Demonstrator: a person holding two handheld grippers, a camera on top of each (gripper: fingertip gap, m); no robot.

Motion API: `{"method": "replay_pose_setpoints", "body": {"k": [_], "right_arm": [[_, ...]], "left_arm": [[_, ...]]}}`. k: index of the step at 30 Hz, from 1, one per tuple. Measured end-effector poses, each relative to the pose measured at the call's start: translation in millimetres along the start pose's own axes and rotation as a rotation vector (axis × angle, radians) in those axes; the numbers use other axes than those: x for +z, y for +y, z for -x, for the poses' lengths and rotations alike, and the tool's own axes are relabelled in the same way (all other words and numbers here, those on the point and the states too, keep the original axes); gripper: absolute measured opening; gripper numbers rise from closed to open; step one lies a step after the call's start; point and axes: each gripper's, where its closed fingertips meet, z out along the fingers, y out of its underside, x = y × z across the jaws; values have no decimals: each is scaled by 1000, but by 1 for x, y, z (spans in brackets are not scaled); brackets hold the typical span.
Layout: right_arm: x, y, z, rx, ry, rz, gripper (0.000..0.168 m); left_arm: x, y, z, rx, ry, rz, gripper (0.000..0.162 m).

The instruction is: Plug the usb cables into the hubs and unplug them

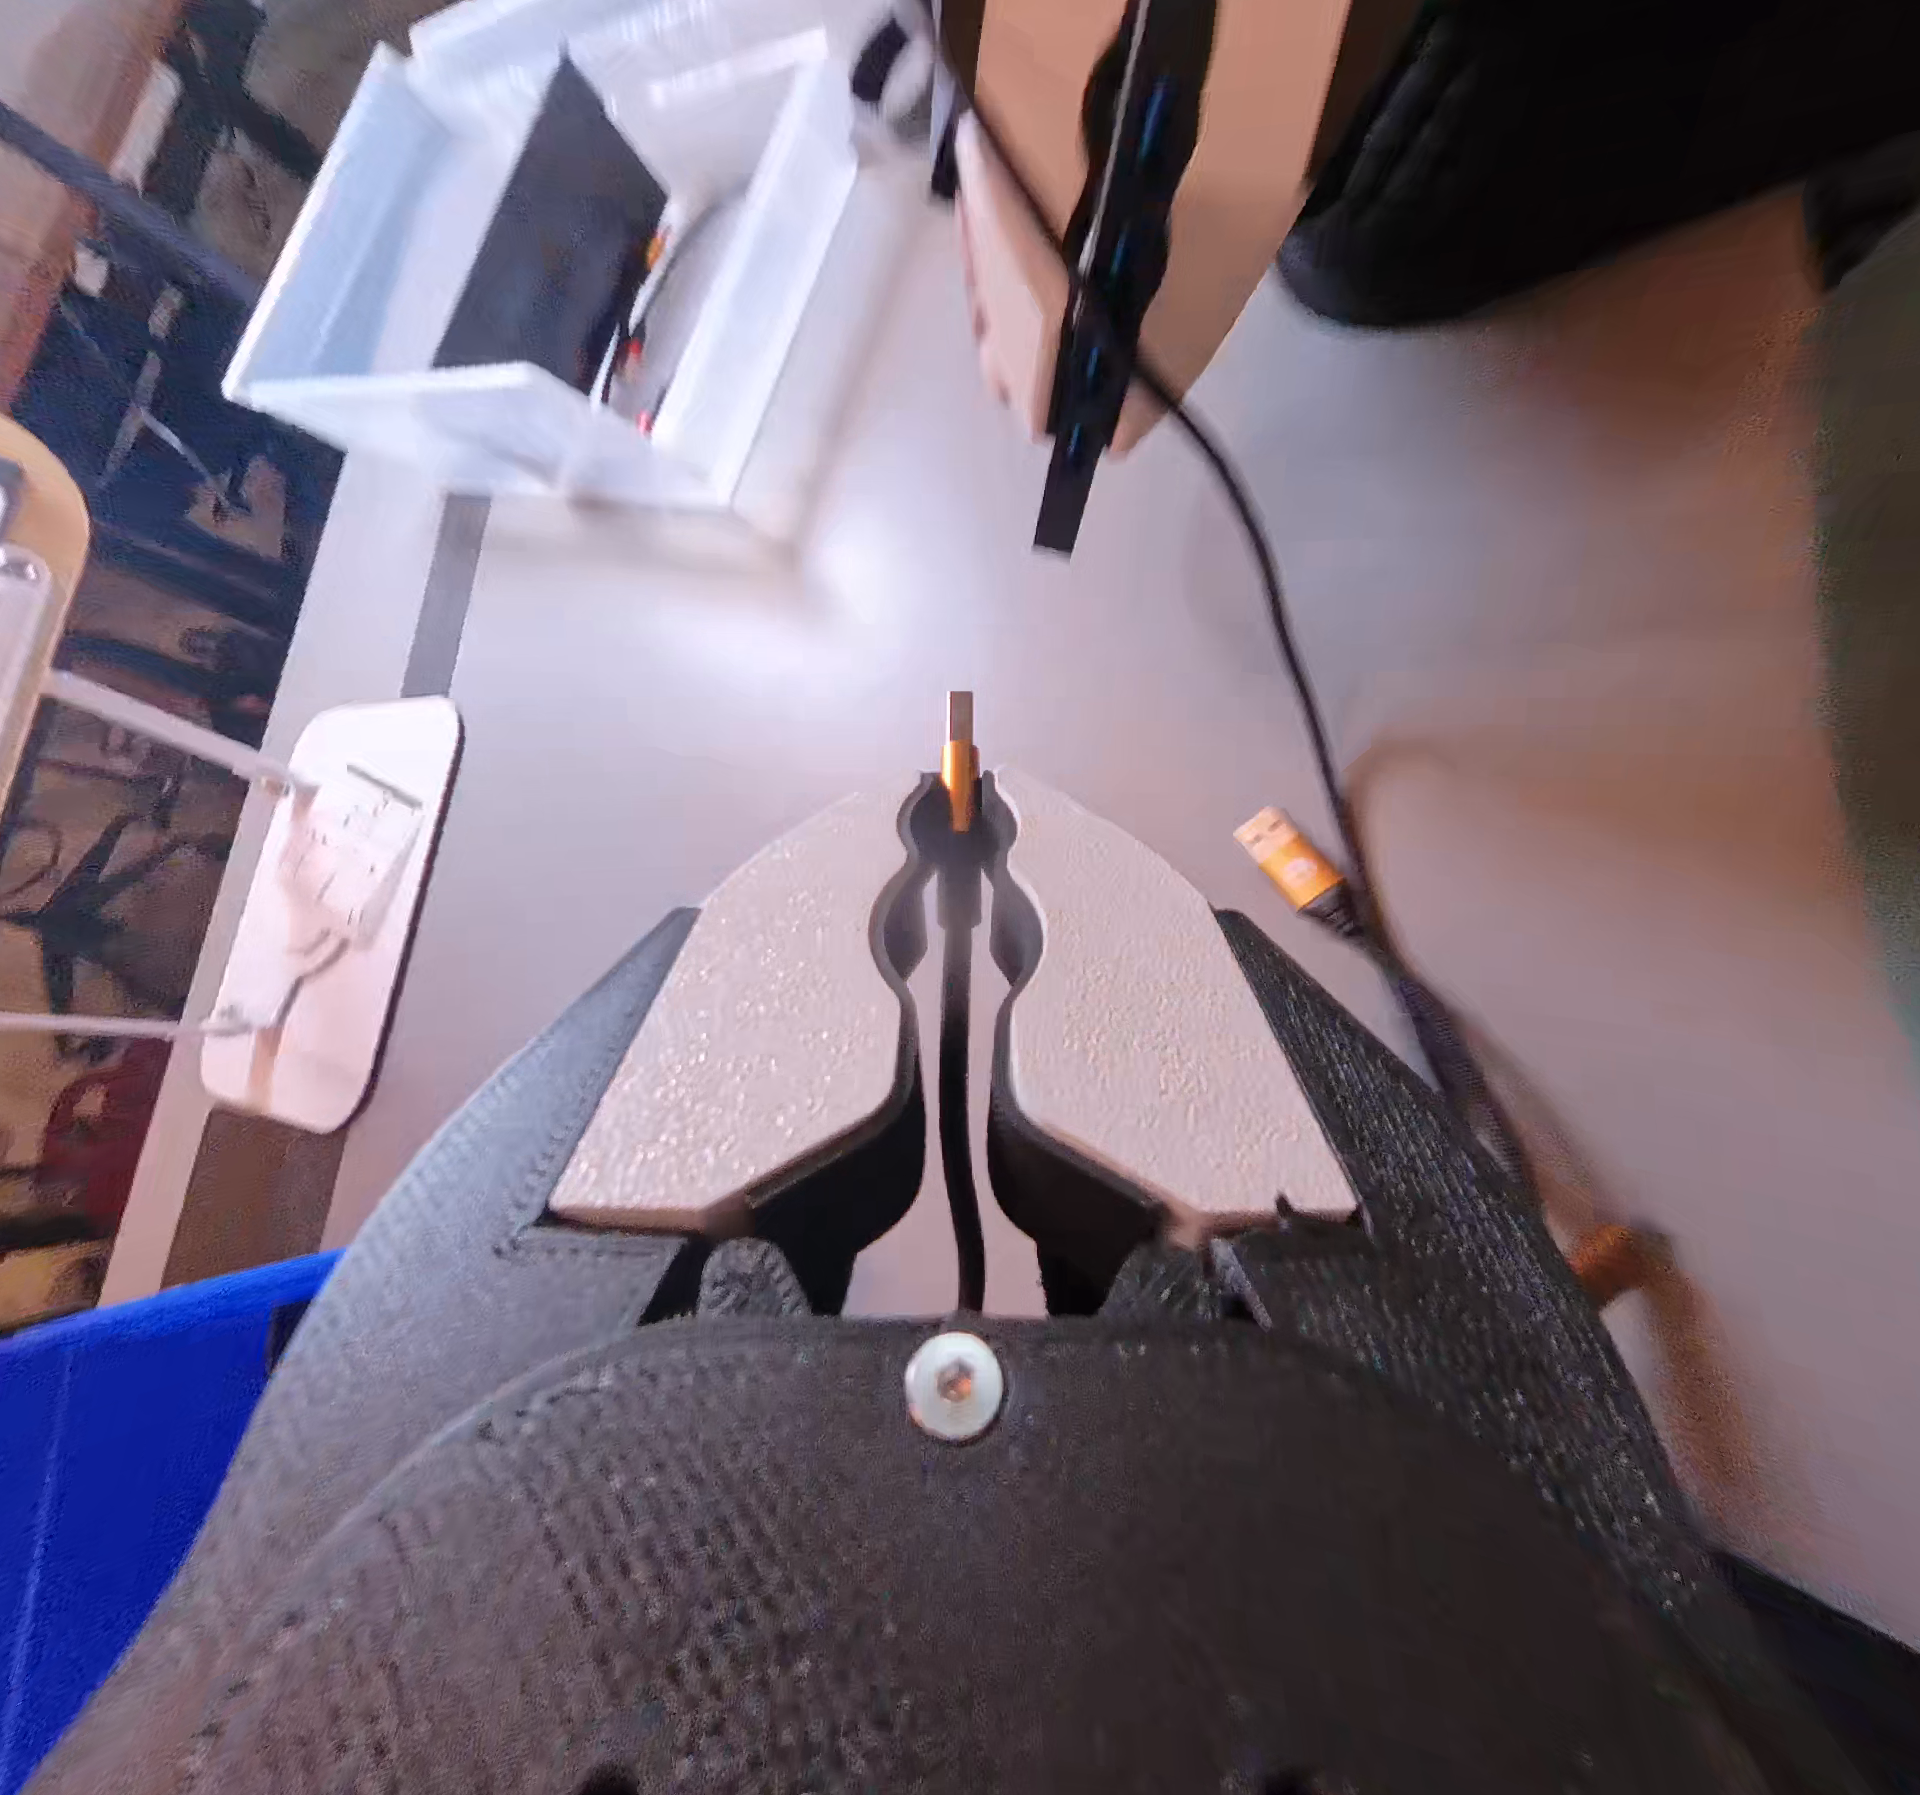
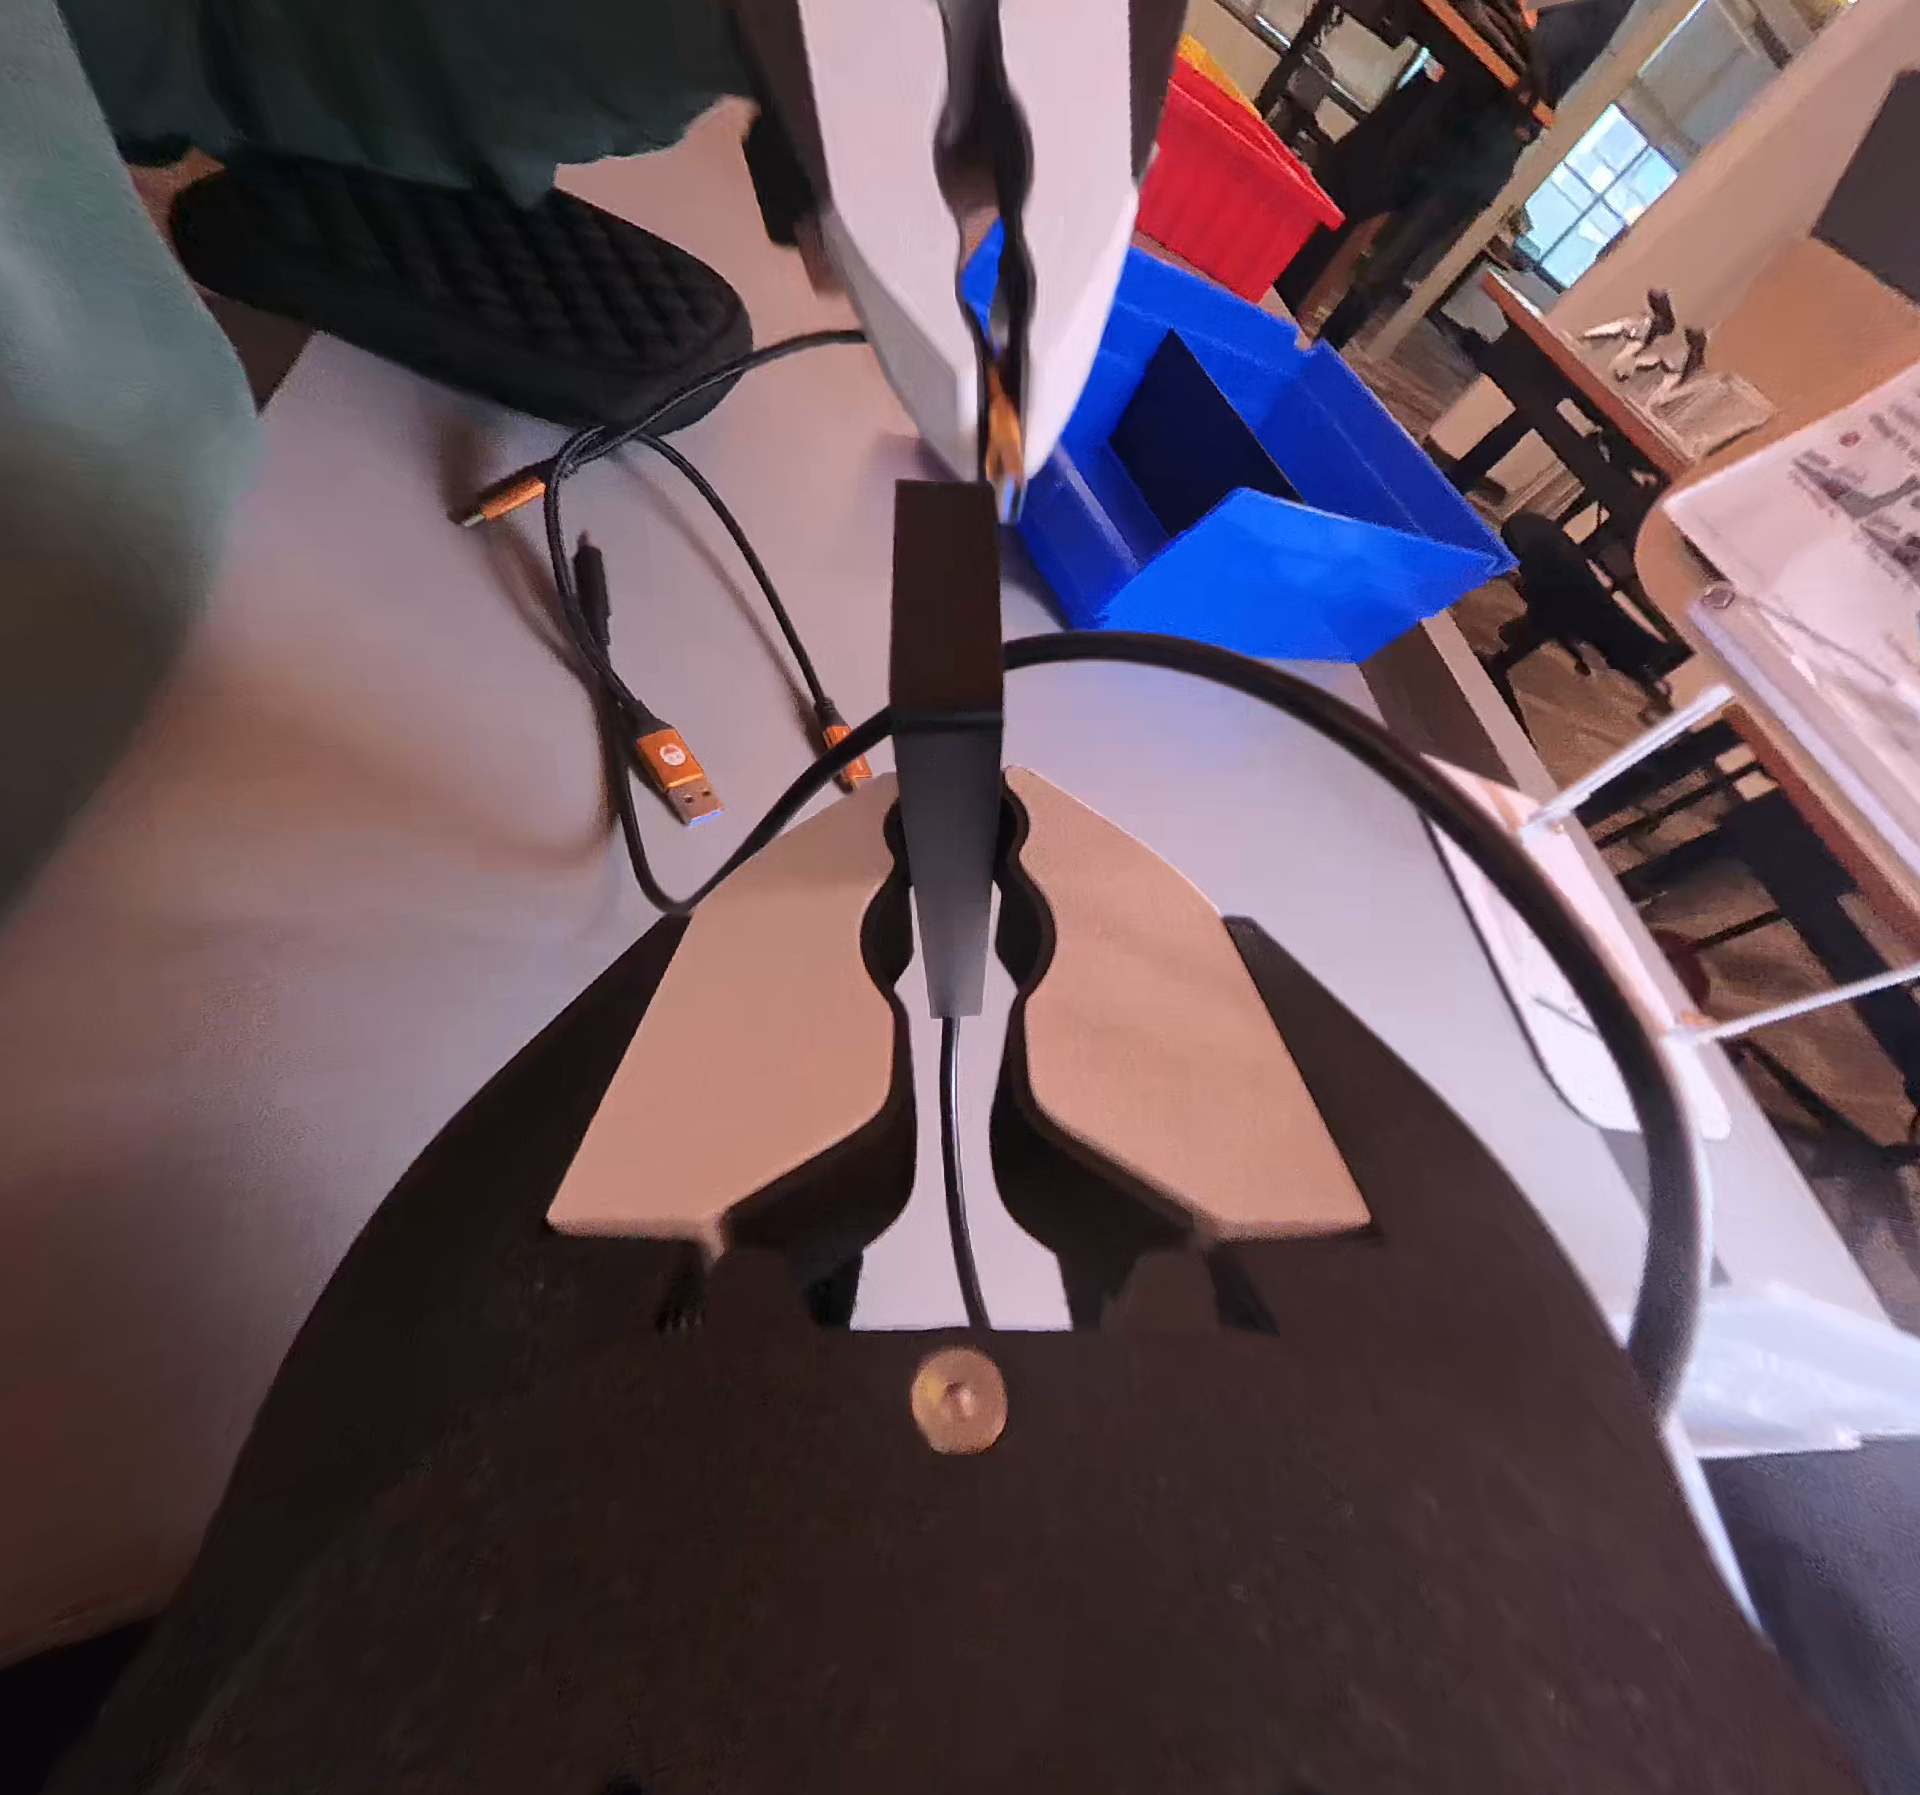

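My left claw [image 1: 958, 789] is closed on one orange USB plug [image 1: 958, 758], its metal tip sticking out past my fingertips and pointing straight ahead at the hub [image 1: 1101, 291]. The plug's black cable runs back between my fingers. My right claw [image 2: 951, 789] grips that one hub, a slim black bar whose long axis runs forward along my fingers, toward the plug; the hub's own cable [image 2: 1455, 779] loops off to the right.

From the right wrist, the plug tip [image 2: 1003, 457] sits just at the hub's far end [image 2: 945, 602]; whether they touch I cannot tell. From the left wrist there is a clear gap between them, and blue ports show along the hub's edge.

Counted on the table [image 2: 312, 914] left of the hub in the right view: three loose orange-collared cable ends, the nearest [image 2: 675, 769] lying flat. The left view shows only one of these [image 1: 1288, 862].

Beyond the hub, the right view alone shows a blue bin [image 2: 1299, 540], fully, with a red bin [image 2: 1226, 176] behind it. The left view alone shows a white tray [image 1: 343, 291] and a white plate [image 1: 332, 914].
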Motion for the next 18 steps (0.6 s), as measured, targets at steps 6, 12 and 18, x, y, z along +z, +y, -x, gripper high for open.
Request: {"method": "replay_pose_setpoints", "body": {"k": [6, 12, 18], "right_arm": [[-15, -15, -16, 48, 48, -121, 12], [-15, -42, -8, 61, 14, -261, 12], [2, -54, 6, 155, -71, -324, 12]], "left_arm": [[22, 17, -4, -65, 58, 5, 34], [30, -33, -12, -71, 82, -267, 40], [45, -54, -33, 18, 112, -346, 11]]}}
